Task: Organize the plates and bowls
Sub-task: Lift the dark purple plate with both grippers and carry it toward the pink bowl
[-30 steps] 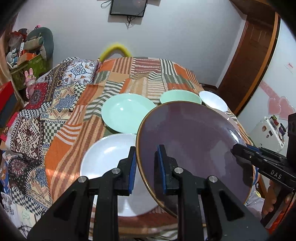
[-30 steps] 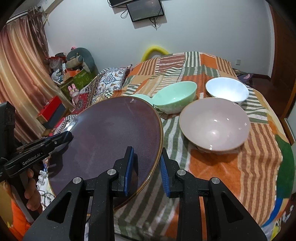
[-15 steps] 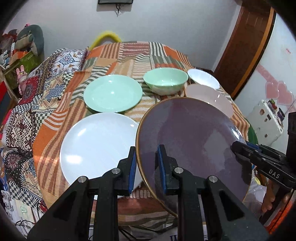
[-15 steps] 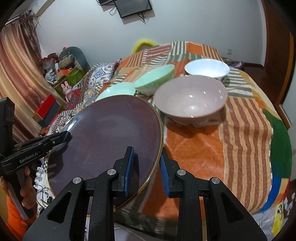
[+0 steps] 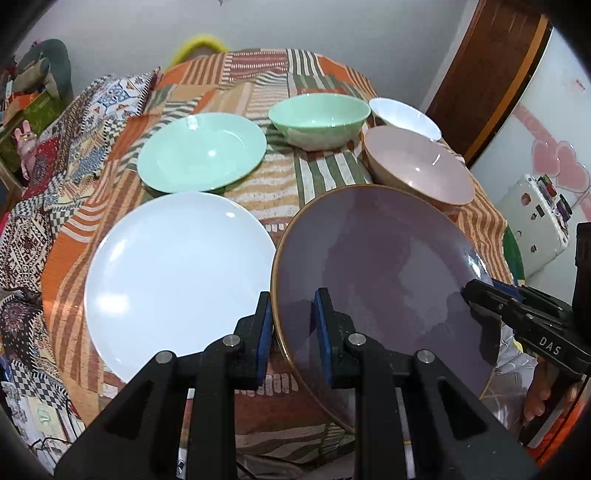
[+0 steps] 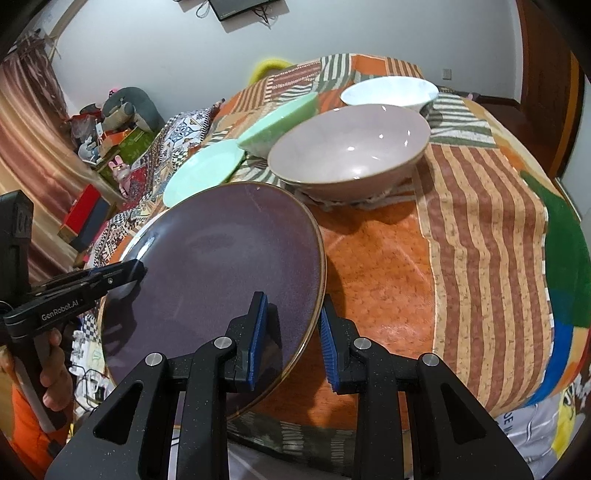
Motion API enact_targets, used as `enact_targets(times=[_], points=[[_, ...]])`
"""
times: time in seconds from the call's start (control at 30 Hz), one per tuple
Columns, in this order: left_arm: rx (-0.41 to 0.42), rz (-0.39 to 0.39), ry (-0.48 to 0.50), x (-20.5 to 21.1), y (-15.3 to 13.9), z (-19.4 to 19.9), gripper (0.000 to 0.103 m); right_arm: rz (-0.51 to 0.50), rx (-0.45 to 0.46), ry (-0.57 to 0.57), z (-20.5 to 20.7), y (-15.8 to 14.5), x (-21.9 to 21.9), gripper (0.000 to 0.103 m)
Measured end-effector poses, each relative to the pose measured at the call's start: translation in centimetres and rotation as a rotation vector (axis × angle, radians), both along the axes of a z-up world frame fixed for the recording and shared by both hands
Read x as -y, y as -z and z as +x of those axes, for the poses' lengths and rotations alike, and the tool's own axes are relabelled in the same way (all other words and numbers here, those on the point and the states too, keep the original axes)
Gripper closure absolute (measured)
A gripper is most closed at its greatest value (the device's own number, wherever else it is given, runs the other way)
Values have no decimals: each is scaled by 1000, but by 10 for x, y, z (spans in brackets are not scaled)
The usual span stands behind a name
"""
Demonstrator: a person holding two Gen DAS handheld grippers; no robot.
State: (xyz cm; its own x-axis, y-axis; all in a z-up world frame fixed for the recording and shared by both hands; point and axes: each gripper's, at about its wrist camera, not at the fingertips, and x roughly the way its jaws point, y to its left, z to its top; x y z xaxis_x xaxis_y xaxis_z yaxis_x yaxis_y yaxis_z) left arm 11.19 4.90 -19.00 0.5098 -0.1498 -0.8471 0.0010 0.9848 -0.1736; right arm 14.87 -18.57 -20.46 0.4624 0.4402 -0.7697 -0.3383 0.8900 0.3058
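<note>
white plate (image 5: 177, 273) near edge behind tool, green bowl (image 6: 280, 125) partly hidden

A home: stuffed toys (image 6: 125, 107), curtain (image 6: 33, 147), wall television (image 6: 243, 7).

A dark purple plate (image 5: 380, 273) with a thin gold rim was held off the surface, tilted, gripped at opposite edges. Beside it on the patterned cloth lay a white plate (image 5: 177, 277), flat and nearest the front edge. Behind that lay a mint green plate (image 5: 203, 151), also flat. A mint green bowl (image 5: 319, 120) stood upright just beside the green plate. A pink bowl (image 6: 351, 147) sat upright just behind the purple plate, and a white bowl (image 6: 389, 92) stood farther back, close to the pink one.
</note>
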Motion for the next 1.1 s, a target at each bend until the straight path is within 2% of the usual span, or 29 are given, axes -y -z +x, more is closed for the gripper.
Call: enact_targets(times=[0.77, 0.97, 1.1], points=[[-127, -28, 28, 18, 39, 33, 80, -28, -72, 50, 8, 18, 18, 78], [-129, -10, 33, 20, 40, 33, 81, -25, -82, 44, 10, 17, 18, 75], [-83, 37, 42, 23, 30, 28, 81, -41, -62, 48, 9, 13, 16, 75]])
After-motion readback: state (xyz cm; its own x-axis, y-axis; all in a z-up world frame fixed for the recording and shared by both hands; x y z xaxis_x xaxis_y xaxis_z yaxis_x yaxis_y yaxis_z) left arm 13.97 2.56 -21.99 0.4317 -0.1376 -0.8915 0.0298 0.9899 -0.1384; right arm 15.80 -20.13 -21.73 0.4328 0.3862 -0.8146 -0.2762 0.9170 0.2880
